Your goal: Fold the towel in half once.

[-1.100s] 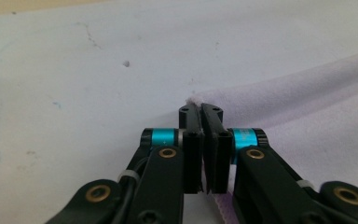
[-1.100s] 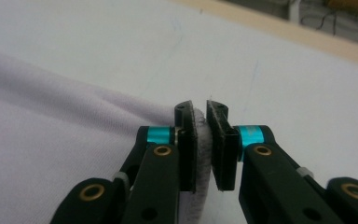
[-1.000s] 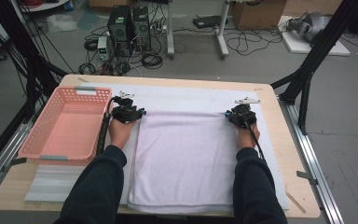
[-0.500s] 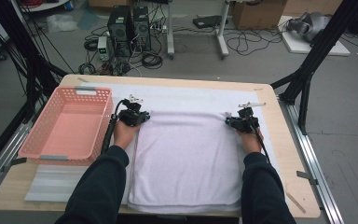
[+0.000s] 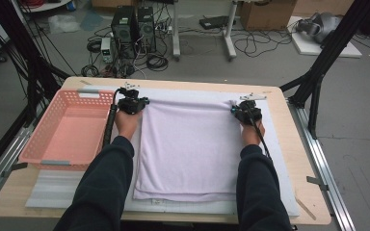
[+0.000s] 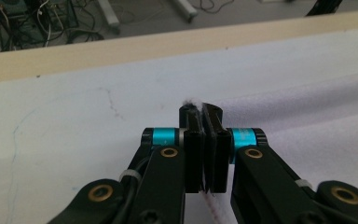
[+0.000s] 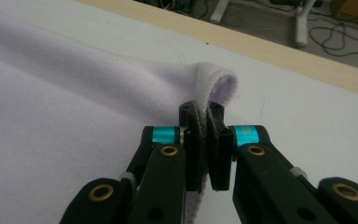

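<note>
A pale lilac towel point(image 5: 190, 144) lies folded on a white mat point(image 5: 173, 94) across the table. My left gripper point(image 5: 134, 103) is at the towel's far left corner and my right gripper point(image 5: 245, 111) at its far right corner. In the left gripper view the jaws of the left gripper point(image 6: 200, 109) are shut, with a tuft of towel point(image 6: 307, 107) edge pinched between the pads. In the right gripper view the right gripper point(image 7: 201, 109) is shut on a raised fold of the towel point(image 7: 74, 93), which loops over the jaw tips. The person's dark sleeves reach in from the near edge.
A pink plastic basket point(image 5: 33, 144) stands to the left of the mat, close to the left forearm. Bare wooden table point(image 5: 301, 159) runs along the right edge. Beyond the far edge, computer towers point(image 5: 132, 24) and cables lie on the floor. Black frame struts point(image 5: 318, 67) stand at both sides.
Both grippers have moved toward the far side of the table, drawing the towel's far edge with them. The towel now reaches further up the mat.
</note>
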Tool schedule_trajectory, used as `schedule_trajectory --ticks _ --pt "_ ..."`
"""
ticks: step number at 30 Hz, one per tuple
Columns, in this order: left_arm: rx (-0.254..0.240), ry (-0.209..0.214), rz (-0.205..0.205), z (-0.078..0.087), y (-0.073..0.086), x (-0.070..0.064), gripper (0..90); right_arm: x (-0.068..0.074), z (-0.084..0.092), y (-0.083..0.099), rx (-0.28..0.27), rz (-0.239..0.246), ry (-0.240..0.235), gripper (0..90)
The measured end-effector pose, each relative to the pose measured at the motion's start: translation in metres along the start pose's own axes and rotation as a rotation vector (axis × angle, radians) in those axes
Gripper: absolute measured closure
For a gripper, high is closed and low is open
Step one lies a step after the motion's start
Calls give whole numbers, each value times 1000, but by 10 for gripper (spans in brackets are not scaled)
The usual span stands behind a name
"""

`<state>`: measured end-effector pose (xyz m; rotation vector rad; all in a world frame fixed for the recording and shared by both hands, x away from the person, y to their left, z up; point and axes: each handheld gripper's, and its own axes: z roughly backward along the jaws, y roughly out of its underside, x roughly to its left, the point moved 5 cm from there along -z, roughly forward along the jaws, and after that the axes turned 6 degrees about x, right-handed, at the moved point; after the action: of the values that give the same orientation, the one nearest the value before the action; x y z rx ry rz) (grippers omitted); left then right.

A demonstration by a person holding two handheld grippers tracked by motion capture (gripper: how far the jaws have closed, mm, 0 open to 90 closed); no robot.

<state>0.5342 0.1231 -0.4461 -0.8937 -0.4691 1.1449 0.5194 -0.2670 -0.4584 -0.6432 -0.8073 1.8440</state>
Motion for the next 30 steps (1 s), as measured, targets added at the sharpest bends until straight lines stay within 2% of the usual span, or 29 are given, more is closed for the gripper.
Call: schedule_trajectory --ticks 1,3,5,7,9,13,14,16,19,21,24,27,28,29,30 --pt "14 15 19 -1 2 -1 796 1 -2 -1 2 -11 -1 846" --pt "39 31 50 -1 7 -5 476 3 -3 0 -2 -48 -8 745" --pt "46 45 29 4 13 -7 447 3 -2 2 15 -59 -11 637" --pt "53 56 24 9 20 -9 402 3 4 3 16 -65 -26 611" --pt "66 70 32 15 25 -11 383 2 12 2 10 -55 -19 557" --pt "93 103 12 27 37 -19 341 -1 29 5 8 -67 -45 512" --pt "115 121 1 29 39 -21 329 -2 33 7 9 -74 -55 502" --pt "165 126 -24 33 43 -26 331 -2 40 12 20 -82 -82 498" --pt "144 124 -26 44 48 -32 399 -2 51 22 38 -76 -99 498" --pt "167 129 -28 48 56 -34 423 -3 58 30 41 -87 -109 503" --pt "176 138 -19 52 68 -37 435 -1 65 47 62 -88 -132 518" --pt "196 129 -25 56 80 -38 438 3 68 60 138 -100 -171 520" --pt "224 133 -33 57 84 -39 436 4 70 63 120 -88 -163 539" --pt "212 127 -48 59 85 -41 423 6 72 65 115 -86 -167 540" --pt "197 125 -46 61 87 -43 445 8 72 69 128 -91 -179 542"
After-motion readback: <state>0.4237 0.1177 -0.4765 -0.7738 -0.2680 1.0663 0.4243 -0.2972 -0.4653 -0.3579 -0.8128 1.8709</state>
